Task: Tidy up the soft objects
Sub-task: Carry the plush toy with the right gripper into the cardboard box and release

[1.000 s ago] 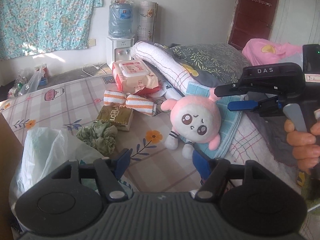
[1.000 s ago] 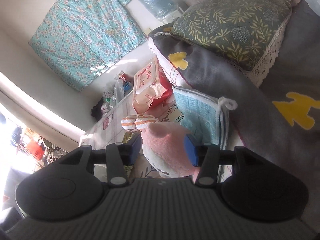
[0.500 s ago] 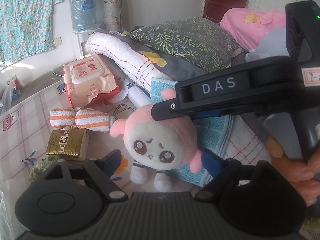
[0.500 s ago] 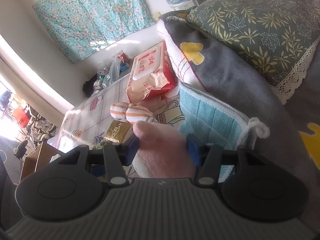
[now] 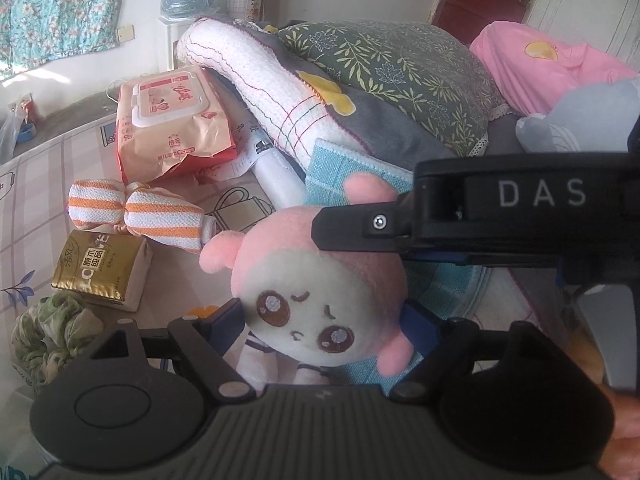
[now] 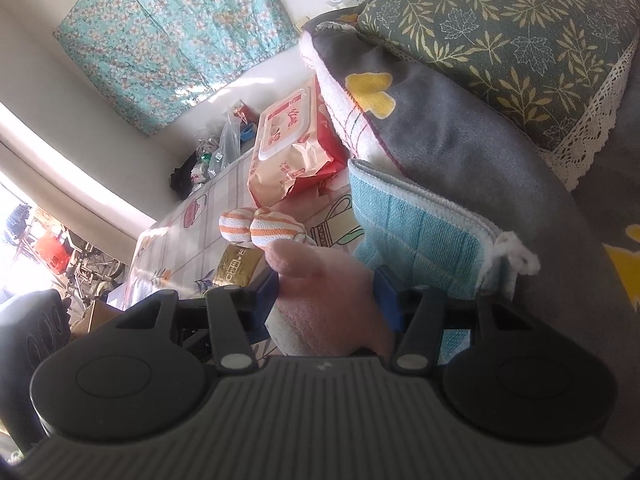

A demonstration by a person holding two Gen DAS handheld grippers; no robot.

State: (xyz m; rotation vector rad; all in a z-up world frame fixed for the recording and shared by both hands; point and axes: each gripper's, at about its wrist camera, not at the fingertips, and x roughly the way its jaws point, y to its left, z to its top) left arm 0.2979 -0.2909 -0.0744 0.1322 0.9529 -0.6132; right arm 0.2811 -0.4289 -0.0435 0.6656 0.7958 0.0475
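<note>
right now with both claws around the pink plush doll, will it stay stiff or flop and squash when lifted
The pink plush doll looks soft and stuffed, so it will probably squash between the pads rather than resist. Its small legs hang below the big head, so they will likely dangle. It seems light for its size, and the fuzzy fabric should not slip easily.

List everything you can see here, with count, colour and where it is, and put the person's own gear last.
plush doll: 1, pink and white, on the blue towel, between both grippers' fingers
blue towel: 1, light blue, under the doll
striped cloth: 1, orange and white, left of the doll
tissue pack: 1, gold, below the striped cloth
wipes pack: 1, peach and red, behind the striped cloth
green cloth: 1, crumpled, far left
pillow: 1, green leaf print, on grey bedding
left hand-held gripper: jaws closing, astride the doll's head
right hand-held gripper: pads against the doll
</note>
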